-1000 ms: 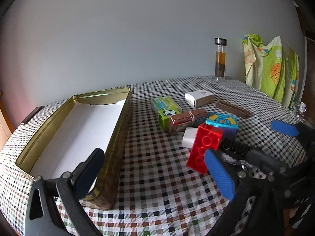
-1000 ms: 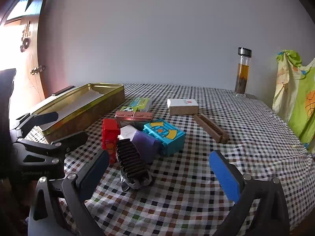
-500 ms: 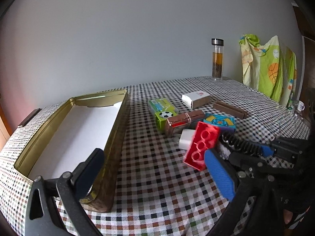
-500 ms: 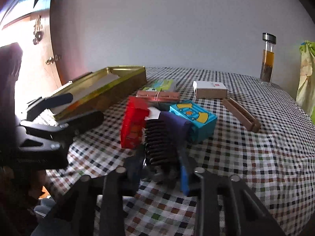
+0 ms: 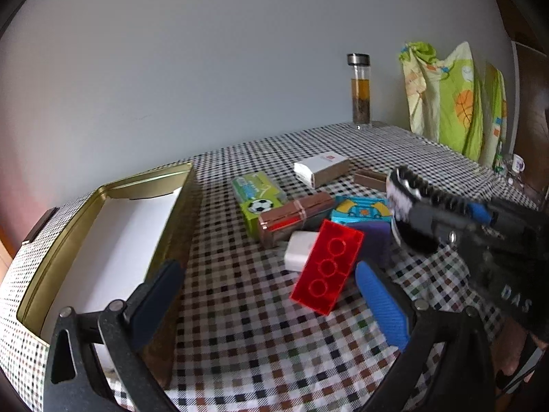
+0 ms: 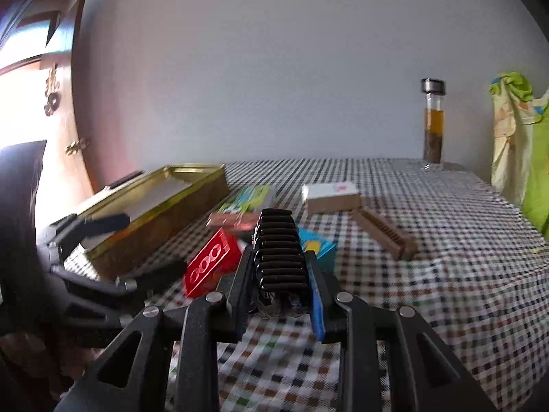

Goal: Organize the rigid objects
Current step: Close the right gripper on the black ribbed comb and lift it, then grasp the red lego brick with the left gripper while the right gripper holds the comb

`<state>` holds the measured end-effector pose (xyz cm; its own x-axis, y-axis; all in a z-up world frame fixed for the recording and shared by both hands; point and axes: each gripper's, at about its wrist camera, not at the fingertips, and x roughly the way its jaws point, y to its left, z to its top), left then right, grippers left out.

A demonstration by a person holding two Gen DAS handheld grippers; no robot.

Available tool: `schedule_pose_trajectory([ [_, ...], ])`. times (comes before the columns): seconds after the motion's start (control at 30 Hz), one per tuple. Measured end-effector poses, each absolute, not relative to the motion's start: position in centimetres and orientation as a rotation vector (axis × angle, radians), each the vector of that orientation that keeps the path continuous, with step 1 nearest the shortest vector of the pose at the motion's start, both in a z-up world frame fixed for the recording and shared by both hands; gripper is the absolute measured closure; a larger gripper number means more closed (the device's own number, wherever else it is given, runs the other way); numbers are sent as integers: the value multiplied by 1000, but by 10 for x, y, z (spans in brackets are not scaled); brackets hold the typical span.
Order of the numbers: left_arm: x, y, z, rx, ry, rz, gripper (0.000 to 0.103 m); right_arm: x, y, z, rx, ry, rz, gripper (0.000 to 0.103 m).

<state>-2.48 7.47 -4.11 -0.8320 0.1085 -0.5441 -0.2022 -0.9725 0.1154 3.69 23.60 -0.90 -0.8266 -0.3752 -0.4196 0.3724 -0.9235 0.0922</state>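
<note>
Black ribbed plastic piece (image 6: pixel 278 252) sits clamped between the right gripper (image 6: pixel 279 276) pads — lifted above the red brick (image 6: pixel 209 267); left gripper (image 5: pixel 264 304) gapes wide, empty.

— What was the long box (image 5: pixel 103 240) at the left of the frame made of?

— Shiny gold metal, with flat white paper inside. The tablecloth (image 5: pixel 240 326) under it was soft checked cloth.

— And the red brick (image 5: pixel 327 267) in the middle?

— Smooth, glossy plastic. The black ribbed thing (image 6: pixel 279 250) in the lower middle looked shiny too, like plastic. The white box (image 5: pixel 320 168) was matt card.

— The bottle (image 5: pixel 360 92) at the upper right?

— Clear glass with a dull metal cap. The comb (image 6: pixel 384 233) at the right looked like brown wood.
</note>
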Motion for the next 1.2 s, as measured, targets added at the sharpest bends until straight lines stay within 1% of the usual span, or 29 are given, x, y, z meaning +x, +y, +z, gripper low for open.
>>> schedule_pose_trajectory([
  [0.1,-33,86,-45,-876,303,2804,2,32,240,-6,618,-8,-2740,72],
  [0.13,-35,88,-46,-882,309,2796,4,30,242,-6,622,-10,-2760,72],
  [0.2,-39,91,-47,-892,304,2783,5,28,243,-7,621,-8,-2782,72],
  [0.27,-45,91,-48,-911,287,2764,8,27,244,-8,621,-20,-2790,72],
  [0.3,-49,91,-49,-927,275,2752,12,27,244,-8,611,-18,-2795,72],
  [0.33,-53,91,-51,-959,257,2729,17,28,243,-8,611,-8,-2800,72],
  [0.37,-57,91,-53,-1001,244,2703,21,27,243,-8,618,-5,-2798,72],
  [0.43,-60,90,-56,-1033,221,2680,37,25,244,-9,628,-10,-2797,72],
  [0.47,-59,89,-57,-1034,208,2674,41,24,245,-9,636,-22,-2793,72],
  [0.57,-56,89,-57,-1021,200,2659,59,24,246,-9,643,-27,-2792,72],
  [0.6,-55,89,-57,-1016,198,2653,72,24,245,-10,640,-17,-2794,72],
  [0.73,-55,83,-55,-998,146,2648,72,27,240,-10,624,25,-2810,72],
  [1.2,-44,74,-43,-862,120,2743,72,38,238,-7,530,52,-2837,72],
])
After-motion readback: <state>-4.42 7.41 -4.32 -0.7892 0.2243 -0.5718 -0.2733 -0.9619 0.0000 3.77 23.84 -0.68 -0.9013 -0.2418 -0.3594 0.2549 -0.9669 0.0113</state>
